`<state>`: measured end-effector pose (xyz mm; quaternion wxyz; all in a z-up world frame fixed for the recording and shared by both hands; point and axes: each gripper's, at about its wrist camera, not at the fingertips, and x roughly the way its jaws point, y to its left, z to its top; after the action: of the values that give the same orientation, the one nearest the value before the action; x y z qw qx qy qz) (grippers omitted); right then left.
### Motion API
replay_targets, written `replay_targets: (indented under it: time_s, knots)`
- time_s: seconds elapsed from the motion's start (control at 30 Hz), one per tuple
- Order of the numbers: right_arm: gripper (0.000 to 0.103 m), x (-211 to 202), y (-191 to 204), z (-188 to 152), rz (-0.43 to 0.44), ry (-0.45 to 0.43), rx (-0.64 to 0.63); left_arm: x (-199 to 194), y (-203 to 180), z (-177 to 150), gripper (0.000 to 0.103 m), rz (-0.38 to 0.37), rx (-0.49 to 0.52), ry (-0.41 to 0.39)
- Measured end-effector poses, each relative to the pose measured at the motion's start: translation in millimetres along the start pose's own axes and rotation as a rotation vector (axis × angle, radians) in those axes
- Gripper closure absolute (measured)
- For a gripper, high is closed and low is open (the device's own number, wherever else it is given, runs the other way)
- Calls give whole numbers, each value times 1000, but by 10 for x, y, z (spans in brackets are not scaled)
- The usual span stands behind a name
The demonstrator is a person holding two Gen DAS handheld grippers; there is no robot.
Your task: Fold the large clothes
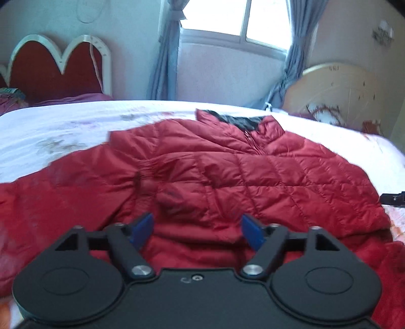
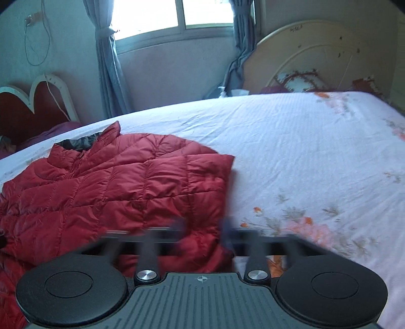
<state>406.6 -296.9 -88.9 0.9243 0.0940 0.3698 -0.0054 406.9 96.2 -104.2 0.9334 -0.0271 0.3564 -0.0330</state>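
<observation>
Red quilted jacket [image 1: 227, 172] lies spread on the bed [image 2: 303, 141], front up, its dark-lined collar [image 1: 240, 122] toward the far edge of the mattress and the zip running down from it; the white sheet with faded orange flowers shows bare to the right of the jacket in the right wrist view; the left gripper [image 1: 197, 230] hangs low over the near part of the jacket, its blue fingers [image 1: 141, 227] spread wide with only loose red fabric showing between them, neither one pressing on it; the right gripper [image 2: 202, 232] sits over the jacket's right edge, blurred, its fingers apart and pinching nothing, with the hem of the jacket showing in the gap; a black tip of the other tool pokes in at the right border of the left wrist view; behind the bed stand a window [image 1: 235, 20] with grey-blue curtains [image 1: 164, 58], a red headboard [image 1: 58, 68] trimmed in white and a cream headboard [image 2: 316, 55].
</observation>
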Motion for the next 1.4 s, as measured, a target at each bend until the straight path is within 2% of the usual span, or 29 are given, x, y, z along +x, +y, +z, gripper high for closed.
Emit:
replay_targets:
  time_s: [0.03,0.1,0.2,0.27,0.33,0.47,0.6,0.7,0.83,0.87,0.9,0.93,0.97,1.0,1.03,1.13,1.3,1.4]
  knots:
    - [16,-102,-8,-28,19,-35,-6,-96,60,-33,10,29,-10,-16]
    - [20,-227,-2,-70,40,-39,-10,-282,251,-99,13,56,-56,-26]
    - [36,-356,29,-133,50,-31,-11,-561,667,-234,20,108,-184,-29]
    - [43,-387,60,-169,62,-15,-3,-750,1003,-349,26,156,-292,-21]
    - [43,-385,114,-208,65,10,-6,-936,1365,-473,30,190,-418,-24]
    - [43,-339,259,-258,86,42,-22,-1343,2022,-808,30,295,-680,-50]
    - [43,-290,459,-247,118,56,-43,-1646,2512,-1091,36,291,-925,-139]
    - [43,-251,568,-212,138,61,-26,-1725,2769,-1187,37,283,-1054,-205]
    - [43,-202,601,-148,124,65,31,-1691,3010,-1254,43,276,-1198,-295]
    - [43,-196,597,-133,115,63,39,-1683,3069,-1266,48,278,-1224,-310]
    - [43,-193,590,-121,108,63,45,-1685,3148,-1284,58,283,-1247,-322]
    - [43,-192,578,-111,103,61,52,-1660,3182,-1280,75,289,-1267,-328]
    - [43,-194,571,-105,97,60,57,-1624,3235,-1266,87,288,-1270,-321]
    - [43,-195,560,-97,92,59,60,-1623,3290,-1256,95,282,-1259,-320]
    - [43,-198,553,-91,89,59,63,-1617,3294,-1193,96,291,-1231,-334]
    - [43,-229,531,-81,77,47,67,-1632,3161,-856,96,302,-1061,-360]
    - [43,-284,480,-62,57,29,109,-1322,2778,-125,97,187,-822,-358]
    - [43,-333,442,-47,56,12,140,-997,2295,333,97,83,-641,-303]
